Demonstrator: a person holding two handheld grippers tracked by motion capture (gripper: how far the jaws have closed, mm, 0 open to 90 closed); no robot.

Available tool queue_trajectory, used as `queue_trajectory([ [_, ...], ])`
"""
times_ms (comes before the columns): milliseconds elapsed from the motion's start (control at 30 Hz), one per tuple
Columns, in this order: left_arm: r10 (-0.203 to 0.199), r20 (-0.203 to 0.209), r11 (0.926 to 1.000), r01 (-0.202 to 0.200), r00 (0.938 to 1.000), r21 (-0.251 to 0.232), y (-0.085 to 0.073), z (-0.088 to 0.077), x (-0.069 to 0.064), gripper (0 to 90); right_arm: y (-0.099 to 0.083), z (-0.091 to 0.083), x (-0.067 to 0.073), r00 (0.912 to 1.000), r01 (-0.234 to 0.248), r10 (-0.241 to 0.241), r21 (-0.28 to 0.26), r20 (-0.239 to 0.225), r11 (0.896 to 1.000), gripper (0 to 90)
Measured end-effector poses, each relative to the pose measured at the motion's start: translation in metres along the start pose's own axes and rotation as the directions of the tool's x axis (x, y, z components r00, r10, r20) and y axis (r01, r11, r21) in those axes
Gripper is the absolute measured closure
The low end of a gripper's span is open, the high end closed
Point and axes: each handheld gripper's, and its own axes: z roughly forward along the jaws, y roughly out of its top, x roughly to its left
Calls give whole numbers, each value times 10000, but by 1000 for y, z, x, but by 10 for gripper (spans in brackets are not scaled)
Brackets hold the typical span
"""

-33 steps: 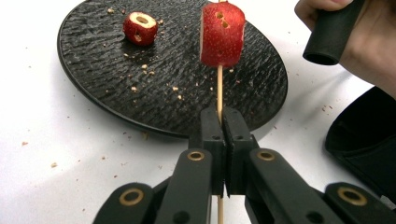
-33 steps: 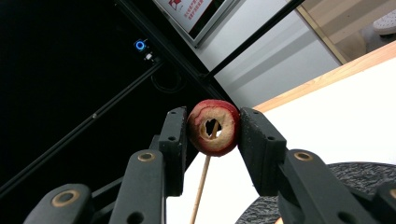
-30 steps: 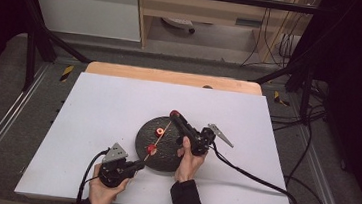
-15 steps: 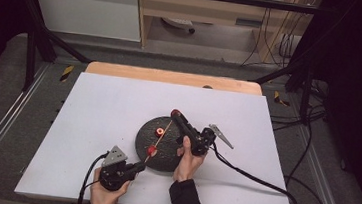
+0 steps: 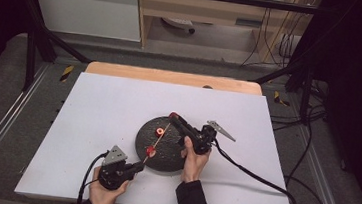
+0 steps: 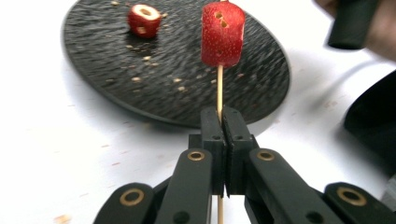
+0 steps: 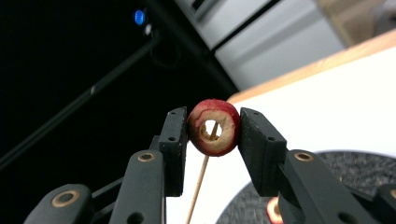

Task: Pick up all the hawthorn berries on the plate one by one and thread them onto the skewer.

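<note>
The right gripper's fingers clamp a cored red fruit ring, a skewer behind it.

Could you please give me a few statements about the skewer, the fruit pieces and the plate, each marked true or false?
1. The left gripper is shut on the wooden skewer. True.
2. The red fruit piece on the skewer lies flat on the black plate. False: it sits on the skewer, raised above the plate.
3. The right gripper is shut on a cored fruit ring. True.
4. The black plate holds nothing. False: a loose fruit piece and crumbs lie on it.
5. In the right gripper view, the skewer shows through the ring's hole. True.
</note>
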Motion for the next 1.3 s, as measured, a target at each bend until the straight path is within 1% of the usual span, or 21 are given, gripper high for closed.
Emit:
queue_trajectory([
  [67,107,-13,9999,-107,9999,26,0,-2,2,884,4,0,-1,10000,-4,5,441,-24,9990,636],
  [133,207,-43,9998,-207,9998,-9,0,-3,2,884,6,-1,-1,10000,23,-19,568,-85,9984,638],
  [200,225,6,9997,-225,9997,-66,0,-2,1,884,6,-1,1,9998,-160,166,476,-120,9987,640],
  [300,115,70,9998,-114,9999,-150,-2,-2,-3,884,5,-1,1,9999,-144,143,-27,-67,9999,642],
  [367,40,86,9996,-38,10000,-263,-2,-3,-5,884,5,-2,2,9999,-141,139,-254,-79,9996,643],
  [400,-133,205,9993,141,9997,-352,-1,-3,-5,884,4,-2,3,9999,-121,119,-337,-85,9994,643],
  [433,-262,250,9985,273,9993,-465,-1,-3,-5,884,3,-2,3,9998,-153,149,-344,-115,9993,643],
  [467,-280,192,9983,290,9994,-513,0,-4,-6,884,1,-1,3,9999,-134,130,-388,-114,9992,643],
  [500,-377,259,9981,389,9990,-475,0,-3,-7,884,-1,-1,3,9997,-195,188,-464,-151,9987,643],
  [533,-322,181,9984,330,9993,-464,0,-1,-7,884,-2,-1,2,9996,-212,202,-523,-199,9984,644],
  [600,-347,168,9984,355,9993,-443,1,1,-7,884,-2,-1,2,9996,-211,200,-531,-211,9984,643],
  [633,-372,198,9985,379,9991,-399,2,2,-8,884,-2,-1,2,9995,-243,232,-452,-234,9987,644],
  [733,-445,225,9983,454,9988,-372,3,5,-8,884,-3,-2,4,9993,-284,270,-577,-249,9979,644],
  [800,-416,163,9974,425,9990,-575,8,5,-7,885,-4,-2,4,9986,-389,376,-358,-366,9986,645],
  [833,-413,149,9978,421,9990,-521,12,4,-7,885,-6,-1,3,9982,-467,460,-176,-384,9988,645],
  [900,-352,134,9980,358,9993,-525,16,7,-9,885,-10,-1,1,9982,-486,479,-193,-355,9986,645],
  [967,-373,134,9976,381,9992,-585,22,11,-9,885,-12,0,2,9976,-500,498,-23,-491,9987,645],
  [1033,-478,163,9973,487,9987,-555,29,14,-8,885,-16,0,3,9977,-432,444,241,-519,9988,644],
  [1100,-391,141,9979,397,9991,-520,35,17,-7,884,-19,-1,4,9982,-273,286,270,-524,9993,643],
  [1167,-270,80,9984,274,9996,-488,39,19,-7,885,-20,-2,5,9984,-217,235,350,-512,9992,643],
  [1300,-200,127,9989,205,9997,-420,43,21,-4,884,-22,-3,6,9988,-87,111,498,-475,9987,642],
])
